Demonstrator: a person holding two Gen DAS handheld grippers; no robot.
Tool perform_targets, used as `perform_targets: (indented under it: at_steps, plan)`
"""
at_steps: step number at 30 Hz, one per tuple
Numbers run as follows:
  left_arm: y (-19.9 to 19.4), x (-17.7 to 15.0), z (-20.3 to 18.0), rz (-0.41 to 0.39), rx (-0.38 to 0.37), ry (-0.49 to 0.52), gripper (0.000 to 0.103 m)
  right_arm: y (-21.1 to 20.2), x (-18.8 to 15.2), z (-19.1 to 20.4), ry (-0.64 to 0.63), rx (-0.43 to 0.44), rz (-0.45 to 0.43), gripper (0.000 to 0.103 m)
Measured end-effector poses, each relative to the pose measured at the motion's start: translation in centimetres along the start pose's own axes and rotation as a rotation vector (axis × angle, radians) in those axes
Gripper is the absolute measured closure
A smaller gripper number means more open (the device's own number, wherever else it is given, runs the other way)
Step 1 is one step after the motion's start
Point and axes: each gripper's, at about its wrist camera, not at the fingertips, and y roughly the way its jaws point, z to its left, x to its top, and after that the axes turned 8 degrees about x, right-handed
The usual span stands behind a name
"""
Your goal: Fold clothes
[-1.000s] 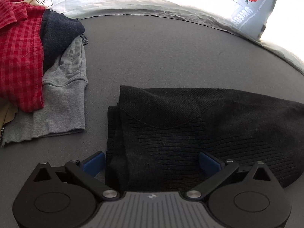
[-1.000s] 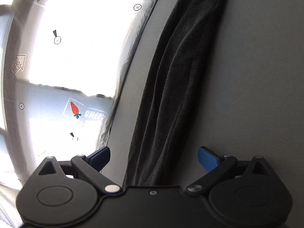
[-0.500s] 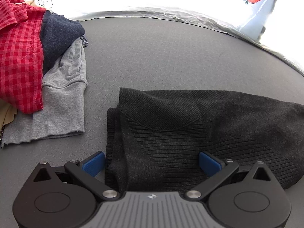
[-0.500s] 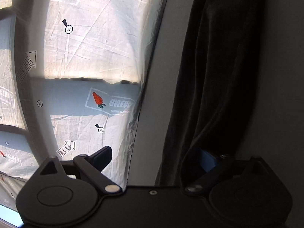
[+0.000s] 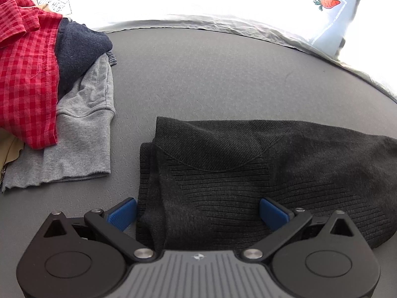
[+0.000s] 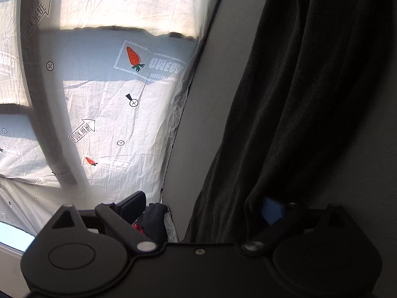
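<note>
The dark ribbed sweater point(image 5: 248, 168) is lying half-folded on the grey worktop point(image 5: 211, 74), its limp knit sagging. My left hand-held gripper point(image 5: 198, 213) is hovering spread over its near edge; my right hand-held gripper point(image 6: 203, 208) is also spread, cloth draping over one finger, possibly snagging. Loose layers could be slipping apart beside the pile of clothes point(image 5: 49, 87).

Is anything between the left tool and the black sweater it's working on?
Nothing visible. The left tool sits open right at the near edge of the black sweater, fingers either side of the fabric. The pile of clothes lies apart, to the left.
</note>
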Motion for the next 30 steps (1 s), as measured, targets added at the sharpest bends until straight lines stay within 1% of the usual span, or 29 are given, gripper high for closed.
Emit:
perform_targets:
  at_steps: [2, 3, 4, 5, 6, 9, 11, 12, 13, 15, 16, 17, 18, 21, 22, 25, 30]
  plan:
    - [0.0, -0.1, 0.0, -0.004, 0.0, -0.001, 0.0, -0.8, -0.3, -0.6, 0.045, 0.025, -0.006, 0.006]
    - [0.0, -0.1, 0.0, -0.005, 0.0, -0.001, 0.0, -1.2, -0.4, -0.8, 0.062, 0.019, -0.013, 0.007]
    - [-0.1, -0.1, 0.0, -0.006, 0.0, -0.001, 0.0, -1.7, -0.5, -0.9, 0.067, -0.002, -0.025, 0.008]
    - [-0.1, -0.1, 0.0, -0.008, 0.0, -0.001, 0.0, -2.2, -0.6, -1.0, 0.06, -0.029, -0.043, 0.013]
    - [-0.1, -0.1, 0.0, -0.01, 0.0, -0.002, 0.0, -2.5, -0.7, -0.9, 0.047, -0.047, -0.06, 0.015]
    - [-0.1, -0.2, 0.0, -0.015, 0.0, -0.002, 0.0, -2.4, -0.2, -0.7, 0.035, -0.06, -0.081, 0.014]
    - [-0.1, -0.2, 0.1, -0.017, -0.001, -0.001, 0.0, -1.7, 0.2, -0.7, 0.045, -0.063, -0.074, 0.014]
    - [-0.1, -0.1, 0.1, -0.017, -0.001, -0.001, 0.0, -1.5, 0.3, -0.6, 0.054, -0.046, -0.068, 0.014]
    - [-0.1, -0.1, 0.1, -0.018, -0.001, -0.001, 0.0, -1.3, 0.4, -0.4, 0.064, -0.004, -0.064, 0.014]
    - [-0.1, -0.2, 0.1, -0.021, -0.001, -0.002, 0.0, -1.5, 0.3, -0.1, 0.085, 0.127, -0.076, 0.013]
    - [-0.2, -0.2, 0.1, -0.024, -0.001, -0.003, 0.0, -1.8, 0.2, 0.0, 0.101, 0.173, -0.088, 0.012]
    - [-0.2, -0.2, 0.1, -0.027, -0.001, -0.003, 0.0, -2.1, 0.2, -0.1, 0.119, 0.178, -0.097, 0.011]
    - [-0.2, -0.3, 0.1, -0.029, 0.0, -0.004, 0.0, -2.3, 0.2, -0.2, 0.127, 0.151, -0.097, 0.011]
    - [-0.2, -0.4, 0.1, -0.033, 0.0, -0.005, 0.0, -2.0, 0.0, -0.4, 0.073, -0.001, -0.069, 0.012]
    - [-0.2, -0.4, 0.1, -0.034, 0.0, -0.005, 0.0, -1.6, -0.1, -0.5, 0.066, -0.028, -0.057, 0.013]
    - [-0.2, -0.4, 0.1, -0.033, 0.001, -0.005, 0.0, 0.0, -0.4, -0.7, 0.062, -0.027, -0.011, 0.013]
    - [-0.1, -0.4, 0.1, -0.033, 0.0, -0.004, 0.0, 2.9, -1.1, 0.5, -0.048, -0.066, 0.093, 0.012]
